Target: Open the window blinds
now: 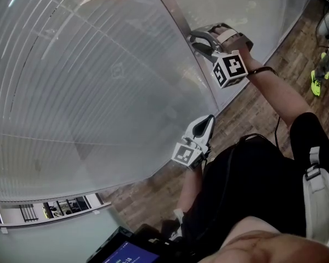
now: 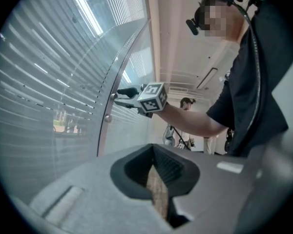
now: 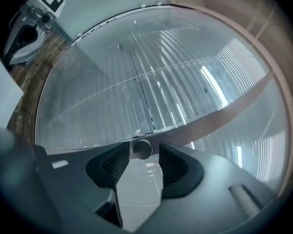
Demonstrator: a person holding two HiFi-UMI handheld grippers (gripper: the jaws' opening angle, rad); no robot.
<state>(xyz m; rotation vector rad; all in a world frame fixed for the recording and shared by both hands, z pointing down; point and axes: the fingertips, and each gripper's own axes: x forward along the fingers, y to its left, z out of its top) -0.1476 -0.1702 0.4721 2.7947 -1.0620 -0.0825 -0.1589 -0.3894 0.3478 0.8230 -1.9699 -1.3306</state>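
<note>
one knob (image 3: 141, 149) between right gripper (image 3: 139, 156) parted jaws | head view: unseen

This looks like an office, or a workplace much like one. A tall glass partition wall (image 1: 247, 15) sweeps across the left, with white horizontal-slat blinds (image 1: 71, 92) behind the panes. A slim grey metal post (image 1: 178, 18) splits the wall into sections. To the right there's brown wood-plank flooring (image 1: 252, 111), the hard-wearing commercial sort. Overhead is a pale ceiling with a long narrow light strip (image 2: 207, 77). At the far end of the room stands a person (image 2: 187, 103). Someone else is at the far right in bright yellow-green shoes (image 1: 317, 83).
</note>
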